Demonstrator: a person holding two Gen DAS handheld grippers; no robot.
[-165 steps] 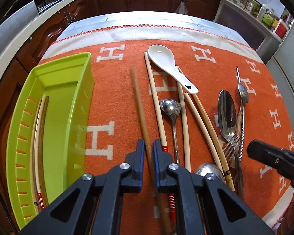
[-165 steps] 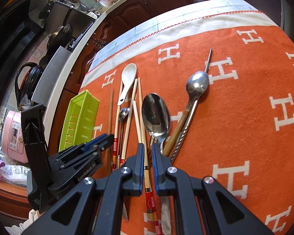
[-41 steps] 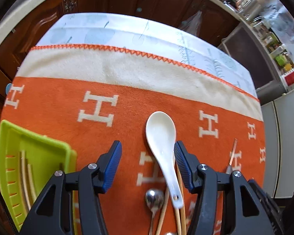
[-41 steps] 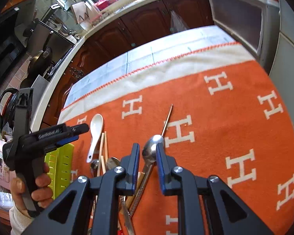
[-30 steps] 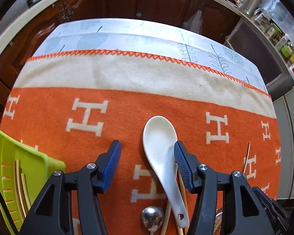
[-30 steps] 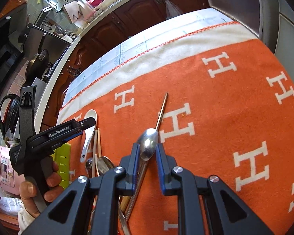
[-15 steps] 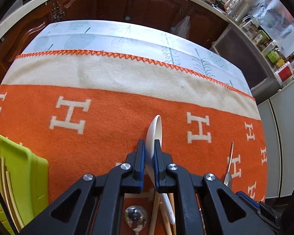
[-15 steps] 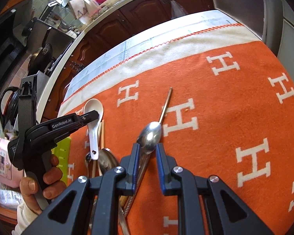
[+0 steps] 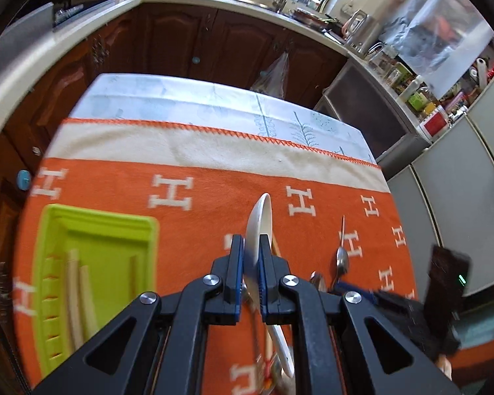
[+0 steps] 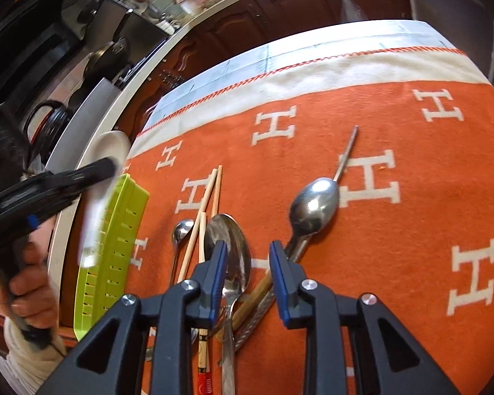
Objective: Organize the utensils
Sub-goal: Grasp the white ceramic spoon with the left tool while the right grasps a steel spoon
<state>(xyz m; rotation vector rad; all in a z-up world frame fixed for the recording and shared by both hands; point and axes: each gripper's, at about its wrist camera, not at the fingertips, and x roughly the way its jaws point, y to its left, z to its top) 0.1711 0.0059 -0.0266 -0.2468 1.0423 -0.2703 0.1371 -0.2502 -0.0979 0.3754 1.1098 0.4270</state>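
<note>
My left gripper is shut on the white ceramic spoon, which it holds on edge above the orange cloth; the handle hangs down behind the pads. In the right wrist view the same spoon is a white blur beside the green tray. That green tray holds several chopsticks. My right gripper hovers low over the utensil pile, its jaws opening, nothing pressed between them. Below it lie a large steel spoon, a second steel spoon and loose chopsticks.
The table's far edge faces dark wooden cabinets. A small steel spoon lies left of the pile. A person's hand holds the left gripper at the table's left side. The cloth to the right carries no utensils.
The left gripper shut on the white spoon and lifted it off the cloth, moving left toward the tray. The right gripper's jaws widened and it rolled a little over the pile.
</note>
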